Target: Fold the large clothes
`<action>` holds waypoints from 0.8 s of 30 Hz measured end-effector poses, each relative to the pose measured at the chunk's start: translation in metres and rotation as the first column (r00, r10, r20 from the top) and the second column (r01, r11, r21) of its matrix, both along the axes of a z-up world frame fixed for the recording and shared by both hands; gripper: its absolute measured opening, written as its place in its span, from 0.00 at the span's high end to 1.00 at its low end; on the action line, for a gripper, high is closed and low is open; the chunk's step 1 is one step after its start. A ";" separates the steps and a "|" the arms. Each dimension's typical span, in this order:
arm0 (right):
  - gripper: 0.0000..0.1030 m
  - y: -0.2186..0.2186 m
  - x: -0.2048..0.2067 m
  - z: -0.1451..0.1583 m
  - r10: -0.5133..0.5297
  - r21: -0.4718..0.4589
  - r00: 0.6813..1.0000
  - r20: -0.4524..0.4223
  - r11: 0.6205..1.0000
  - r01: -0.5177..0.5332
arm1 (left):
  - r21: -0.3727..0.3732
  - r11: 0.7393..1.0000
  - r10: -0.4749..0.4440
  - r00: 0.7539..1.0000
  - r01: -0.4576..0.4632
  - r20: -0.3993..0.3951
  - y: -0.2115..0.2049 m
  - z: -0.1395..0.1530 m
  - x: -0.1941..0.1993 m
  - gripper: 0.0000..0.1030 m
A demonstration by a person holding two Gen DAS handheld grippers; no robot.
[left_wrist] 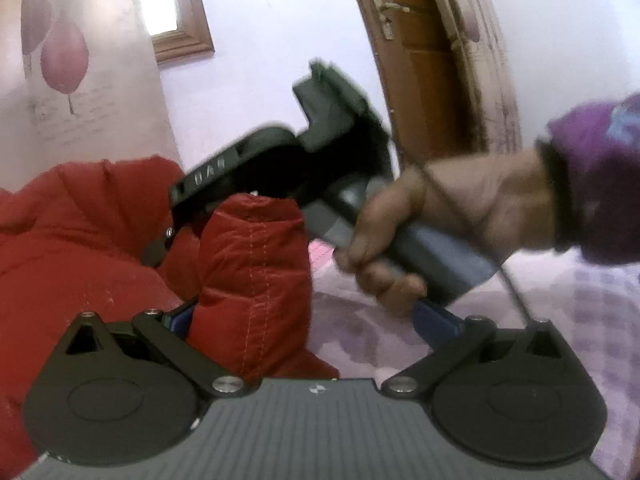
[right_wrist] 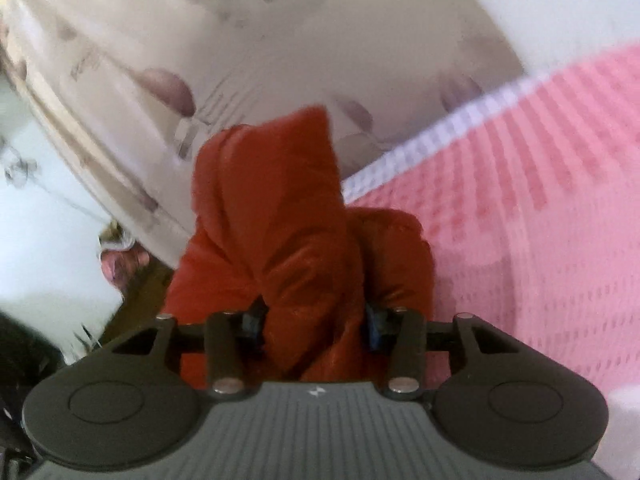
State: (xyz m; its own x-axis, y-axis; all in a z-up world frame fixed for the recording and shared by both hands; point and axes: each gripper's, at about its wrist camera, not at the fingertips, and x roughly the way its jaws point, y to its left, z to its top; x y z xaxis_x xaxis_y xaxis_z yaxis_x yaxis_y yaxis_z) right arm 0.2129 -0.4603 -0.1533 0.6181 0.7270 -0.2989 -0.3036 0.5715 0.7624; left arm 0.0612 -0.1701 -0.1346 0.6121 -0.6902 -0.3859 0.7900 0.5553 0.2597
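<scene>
A red quilted jacket (left_wrist: 80, 220) lies bunched at the left of the left wrist view, with a padded fold (left_wrist: 252, 272) standing up in front of my left gripper (left_wrist: 308, 320). That gripper's blue fingers are spread wide; the fold rests against the left finger only. The right gripper unit (left_wrist: 240, 176), held by a hand, is above the jacket in that view. In the right wrist view my right gripper (right_wrist: 316, 324) is shut on a thick fold of the red jacket (right_wrist: 276, 216), which stands up between its fingers.
A pink and lilac checked bedsheet (right_wrist: 520, 220) covers the bed (left_wrist: 520, 320). A cream curtain with leaf print (right_wrist: 160, 80) hangs behind. A wooden door (left_wrist: 412, 60) and a framed window (left_wrist: 176, 12) are on the far wall.
</scene>
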 end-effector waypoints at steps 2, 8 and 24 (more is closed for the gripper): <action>0.56 0.004 -0.005 -0.002 0.001 0.006 1.000 -0.009 1.000 0.000 | -0.059 0.998 -0.001 1.000 0.001 0.002 0.013 0.009 -0.008 0.06; 0.56 0.004 -0.006 -0.003 0.019 0.047 0.999 -0.048 0.999 -0.017 | -0.175 0.984 -0.006 0.999 0.015 0.049 0.029 0.032 -0.023 0.48; 0.48 0.074 -0.024 0.153 0.147 -0.516 0.931 0.335 0.855 0.050 | -0.115 0.993 -0.013 0.986 -0.006 -0.167 0.012 0.014 0.044 0.51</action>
